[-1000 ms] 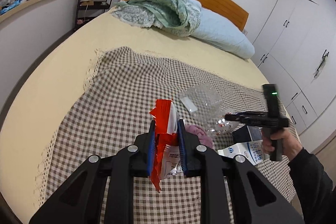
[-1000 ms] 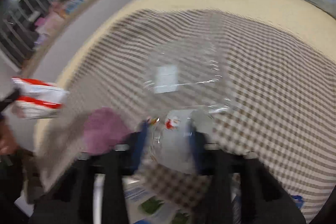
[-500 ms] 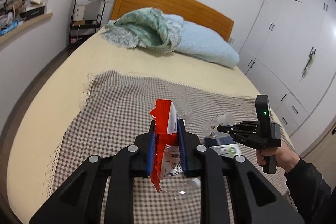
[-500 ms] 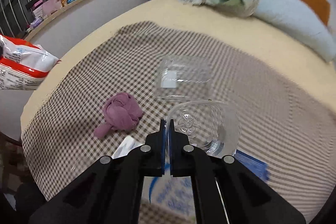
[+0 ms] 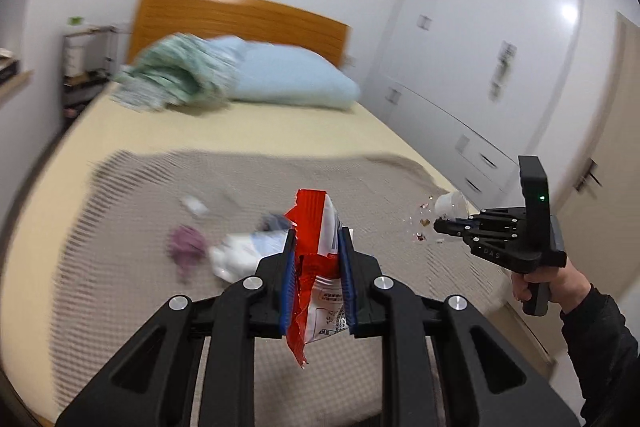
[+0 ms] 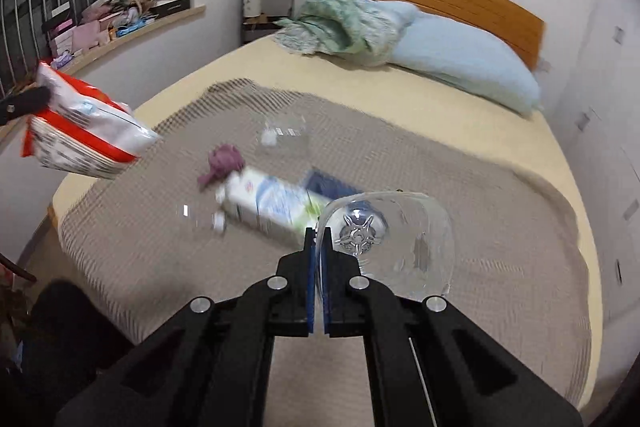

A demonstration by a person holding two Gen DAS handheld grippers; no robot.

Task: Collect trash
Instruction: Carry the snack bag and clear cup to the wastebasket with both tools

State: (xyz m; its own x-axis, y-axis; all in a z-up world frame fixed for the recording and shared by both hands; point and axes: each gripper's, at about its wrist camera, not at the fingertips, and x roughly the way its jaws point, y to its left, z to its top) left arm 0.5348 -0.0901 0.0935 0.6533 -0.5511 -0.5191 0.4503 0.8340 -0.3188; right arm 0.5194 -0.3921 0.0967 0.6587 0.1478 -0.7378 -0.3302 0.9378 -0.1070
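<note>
While pinched between shut jaws, clear cup's [image 6: 386, 241] rim.

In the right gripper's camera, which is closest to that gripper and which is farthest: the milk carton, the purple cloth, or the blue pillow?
From the right gripper, which grips a clear plastic cup:
1. Milk carton: lying on the checked blanket, just ahead and to the left.
2. Purple cloth: farther up the blanket, beyond the carton's left end.
3. Blue pillow: at the far end of the bed, by the headboard.
</note>
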